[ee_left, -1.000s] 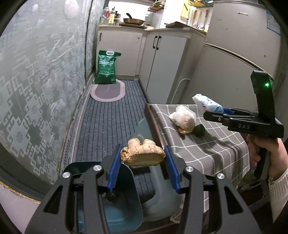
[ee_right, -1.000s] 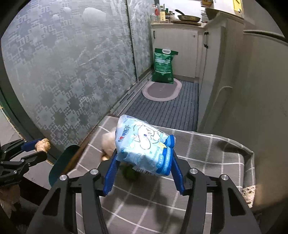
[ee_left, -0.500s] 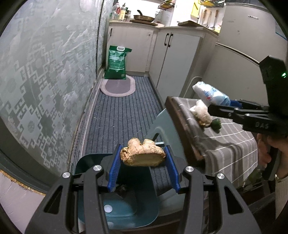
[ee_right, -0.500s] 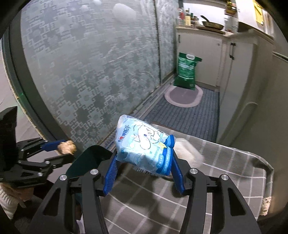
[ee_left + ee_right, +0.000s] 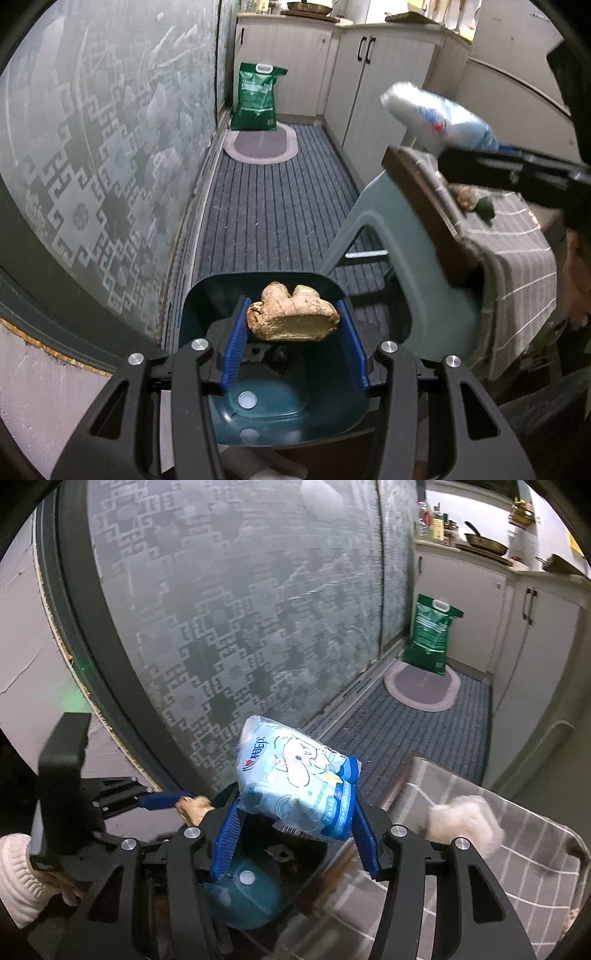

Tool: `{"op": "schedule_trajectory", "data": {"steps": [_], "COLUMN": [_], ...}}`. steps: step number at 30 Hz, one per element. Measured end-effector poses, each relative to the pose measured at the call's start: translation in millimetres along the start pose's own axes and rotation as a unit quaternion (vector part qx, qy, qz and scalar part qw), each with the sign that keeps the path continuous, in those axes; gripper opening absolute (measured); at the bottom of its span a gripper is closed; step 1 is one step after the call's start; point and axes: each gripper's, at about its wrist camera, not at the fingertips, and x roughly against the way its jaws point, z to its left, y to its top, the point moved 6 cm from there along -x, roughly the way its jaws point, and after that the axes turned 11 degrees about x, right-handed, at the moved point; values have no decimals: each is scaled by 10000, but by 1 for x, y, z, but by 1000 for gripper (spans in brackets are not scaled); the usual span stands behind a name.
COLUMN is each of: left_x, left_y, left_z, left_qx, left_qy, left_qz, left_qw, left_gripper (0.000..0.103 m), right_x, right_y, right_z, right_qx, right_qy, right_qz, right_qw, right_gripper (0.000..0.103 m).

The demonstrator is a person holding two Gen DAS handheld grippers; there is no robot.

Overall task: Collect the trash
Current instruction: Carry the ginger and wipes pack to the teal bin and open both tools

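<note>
My left gripper [image 5: 293, 328] is shut on a piece of ginger [image 5: 293, 317] and holds it over the open teal trash bin [image 5: 207, 295]; some trash lies at the bin's bottom. My right gripper [image 5: 295, 834] is shut on a light-blue tissue pack [image 5: 295, 779] and holds it above the same bin [image 5: 240, 890]. The pack also shows in the left wrist view [image 5: 436, 118], and the ginger shows in the right wrist view [image 5: 194, 806]. A crumpled white tissue [image 5: 465, 821] and a green item [image 5: 484, 208] lie on the checked tablecloth [image 5: 517, 251].
The bin's lid [image 5: 399, 229] stands open against the table's wooden edge [image 5: 424, 199]. A patterned glass door [image 5: 92, 147] runs along the left. A green bag [image 5: 256, 98] and oval mat [image 5: 258, 147] lie on the striped floor near white cabinets [image 5: 373, 85].
Both grippers have swung left from the table to above the bin, each still gripping its item. The bin now sits directly under the ginger.
</note>
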Motion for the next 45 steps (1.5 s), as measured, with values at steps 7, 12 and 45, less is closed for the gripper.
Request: {"op": "schedule_trajectory", "data": {"steps": [7, 12, 45], "left_x": [-19, -12, 75], "left_y": [-8, -8, 14], "left_z": [8, 13, 47], "left_qx": [-61, -49, 478], "left_qy": [70, 44, -150], "left_qz": [179, 111, -749], "left_qw": [9998, 9999, 9959], "left_gripper": [51, 51, 26], "right_x": [-15, -28, -118], "right_y": [10, 12, -34], "right_z": [16, 26, 97], "right_qx": [46, 118, 839], "right_qy": [119, 168, 722], "right_qz": [36, 173, 1703], "right_qw": [9999, 9996, 9792], "right_gripper": [55, 55, 76]}}
